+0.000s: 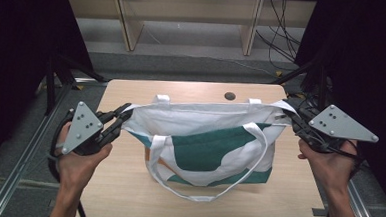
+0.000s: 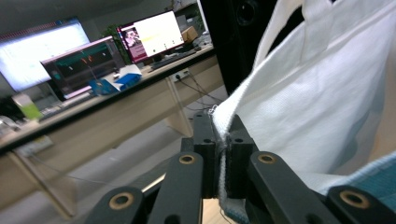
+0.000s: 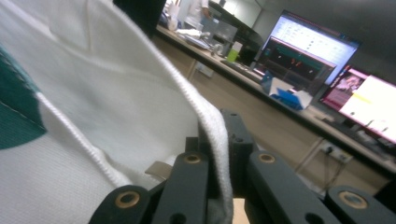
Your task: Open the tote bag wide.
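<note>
The bag (image 1: 204, 139) is white with broad dark green curved patches, a small orange patch near its left lower edge, and plain white straps (image 1: 259, 142). It lies on a pale wood-coloured worktop (image 1: 127, 185). Both grippers (image 1: 123, 116) (image 1: 288, 116) are black with brass-coloured rivets, each topped by a grey three-cornered plate (image 1: 82, 125).

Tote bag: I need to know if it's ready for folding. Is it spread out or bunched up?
Spread out: the tote bag is stretched between the left gripper and right gripper, each clamped on a top corner.
</note>
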`<action>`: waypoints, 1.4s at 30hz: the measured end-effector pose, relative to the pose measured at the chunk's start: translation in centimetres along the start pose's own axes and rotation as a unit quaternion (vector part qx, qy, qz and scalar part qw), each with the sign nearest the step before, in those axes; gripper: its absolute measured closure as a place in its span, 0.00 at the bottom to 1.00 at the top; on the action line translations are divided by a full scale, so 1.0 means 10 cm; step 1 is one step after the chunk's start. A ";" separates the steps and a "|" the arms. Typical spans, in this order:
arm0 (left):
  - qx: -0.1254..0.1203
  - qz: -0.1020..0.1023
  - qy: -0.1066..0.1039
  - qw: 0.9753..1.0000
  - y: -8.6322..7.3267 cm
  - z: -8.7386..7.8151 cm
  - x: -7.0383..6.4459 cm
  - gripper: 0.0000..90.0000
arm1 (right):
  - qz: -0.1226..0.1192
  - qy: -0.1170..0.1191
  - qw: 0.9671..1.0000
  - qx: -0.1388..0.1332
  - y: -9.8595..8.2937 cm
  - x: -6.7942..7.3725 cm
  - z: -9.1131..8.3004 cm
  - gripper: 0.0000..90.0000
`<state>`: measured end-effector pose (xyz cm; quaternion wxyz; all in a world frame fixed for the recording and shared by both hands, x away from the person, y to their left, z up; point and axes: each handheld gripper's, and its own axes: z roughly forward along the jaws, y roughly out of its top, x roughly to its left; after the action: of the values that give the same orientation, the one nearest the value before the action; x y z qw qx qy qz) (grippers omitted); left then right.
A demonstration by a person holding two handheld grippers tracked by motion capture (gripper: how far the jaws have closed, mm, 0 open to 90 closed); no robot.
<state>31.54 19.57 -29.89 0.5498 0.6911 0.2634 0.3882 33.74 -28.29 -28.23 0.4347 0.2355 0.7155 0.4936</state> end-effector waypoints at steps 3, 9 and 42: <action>0.023 0.011 -0.004 1.000 -0.11 0.07 -0.04 0.95 | 0.011 0.002 1.000 0.004 -0.12 0.01 0.03 0.98; 0.041 0.015 -0.016 0.999 -0.18 0.17 -0.07 0.95 | 0.028 -0.003 0.999 0.019 -0.32 0.00 0.11 0.98; 0.141 -0.038 -0.027 0.989 -1.06 0.76 -0.10 0.92 | 0.019 0.022 0.991 0.128 -0.90 0.10 0.46 0.98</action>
<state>37.94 17.23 -41.13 0.4681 0.7616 0.3263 0.3072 37.97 -28.81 -37.46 0.3753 0.2922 0.7777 0.4110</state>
